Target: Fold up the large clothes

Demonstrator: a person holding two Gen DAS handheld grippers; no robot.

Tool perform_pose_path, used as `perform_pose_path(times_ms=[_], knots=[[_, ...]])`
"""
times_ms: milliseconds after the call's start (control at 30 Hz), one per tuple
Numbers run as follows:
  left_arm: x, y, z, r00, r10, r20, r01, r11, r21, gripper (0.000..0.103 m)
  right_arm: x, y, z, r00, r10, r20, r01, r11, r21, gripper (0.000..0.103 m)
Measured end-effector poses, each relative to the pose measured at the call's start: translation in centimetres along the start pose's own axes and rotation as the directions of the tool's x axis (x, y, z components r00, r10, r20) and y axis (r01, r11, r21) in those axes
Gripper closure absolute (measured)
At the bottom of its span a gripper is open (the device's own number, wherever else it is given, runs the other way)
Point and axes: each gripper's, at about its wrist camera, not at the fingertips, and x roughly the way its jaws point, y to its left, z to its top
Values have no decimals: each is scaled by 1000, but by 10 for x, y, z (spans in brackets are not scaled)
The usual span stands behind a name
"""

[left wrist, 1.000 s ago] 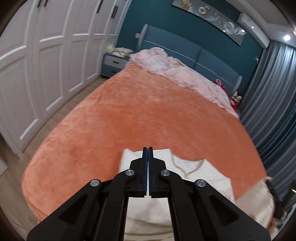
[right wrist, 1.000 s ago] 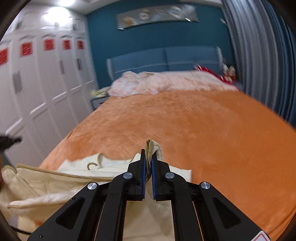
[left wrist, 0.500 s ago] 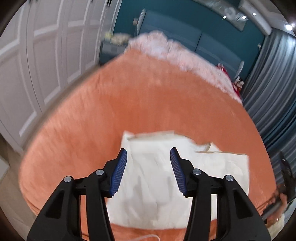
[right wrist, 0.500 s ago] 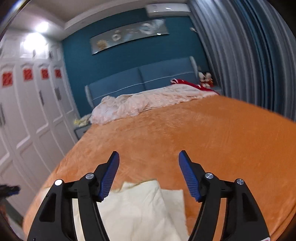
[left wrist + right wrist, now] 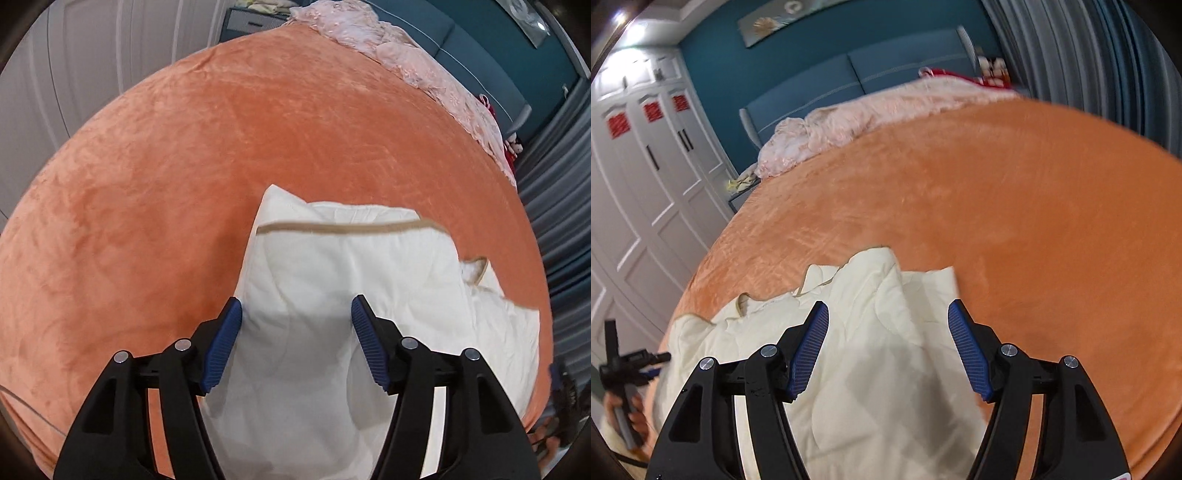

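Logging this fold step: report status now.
Left gripper open, right gripper open, both empty. Cream garment lying on orange blanket. Nothing blocking it.

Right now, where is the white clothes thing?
The cream garment lies on the near end of the orange blanket, below both open tools, far from the pink bedding by the headboard.
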Motion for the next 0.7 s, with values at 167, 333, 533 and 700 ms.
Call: perform_pose_path(times_ms=[167,333,533,700], knots=[[2,22,8,999,-46,-3,45,986,-158,43,39,16,5,998,-6,-66,5,1000,-13,37],[-15,34,-4,998,-61,33,66,981,-184,25,66,28,3,992,-42,-118,34,997,-67,36],[3,30,-7,990,-138,-10,133,972,-194,45,74,27,3,987,-55,-152,46,997,-65,78],[-21,7,8,992,-105,76,115,984,-139,87,32,26,26,999,7,-35,-8,999,-39,95]])
